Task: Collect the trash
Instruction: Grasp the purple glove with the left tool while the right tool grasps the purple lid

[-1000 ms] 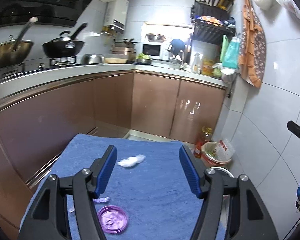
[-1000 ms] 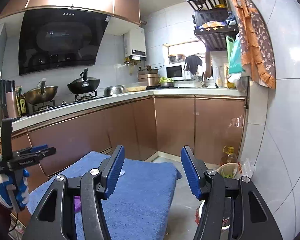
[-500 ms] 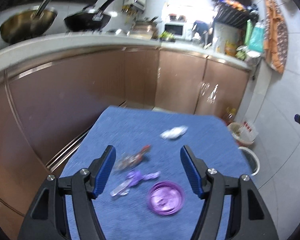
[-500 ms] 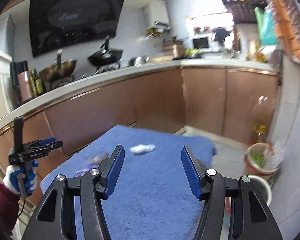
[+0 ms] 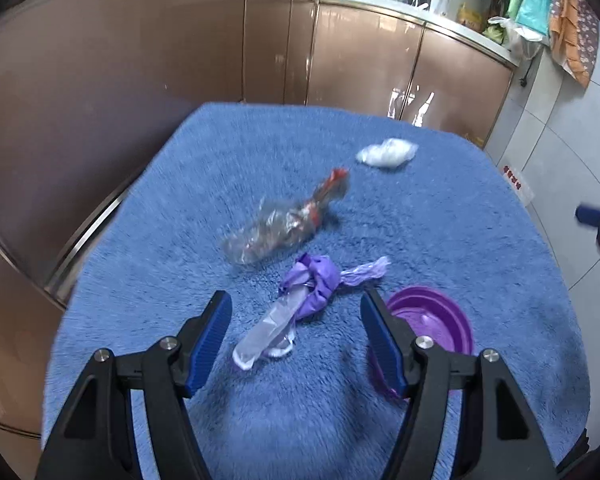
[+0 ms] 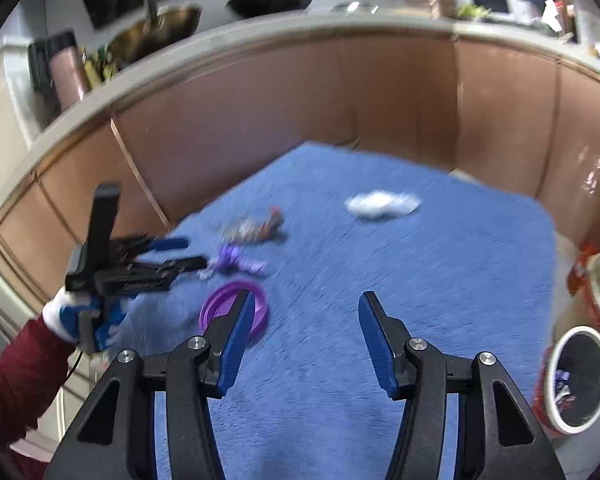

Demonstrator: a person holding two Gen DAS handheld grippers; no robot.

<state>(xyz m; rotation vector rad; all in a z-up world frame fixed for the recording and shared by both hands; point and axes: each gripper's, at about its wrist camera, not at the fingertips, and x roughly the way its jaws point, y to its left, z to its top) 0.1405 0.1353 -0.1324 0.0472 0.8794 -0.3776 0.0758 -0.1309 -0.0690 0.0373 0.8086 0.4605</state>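
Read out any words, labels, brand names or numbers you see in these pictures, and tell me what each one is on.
Nothing can be read for certain.
Left tool: pale lettering along its side in the right wrist view, too blurred to read.
Crushed plastic bottle: red label, blurred, no words legible.
White strip by the wall: a row of red marks, too small to read.
Red tub under the white bin: print too small to read.
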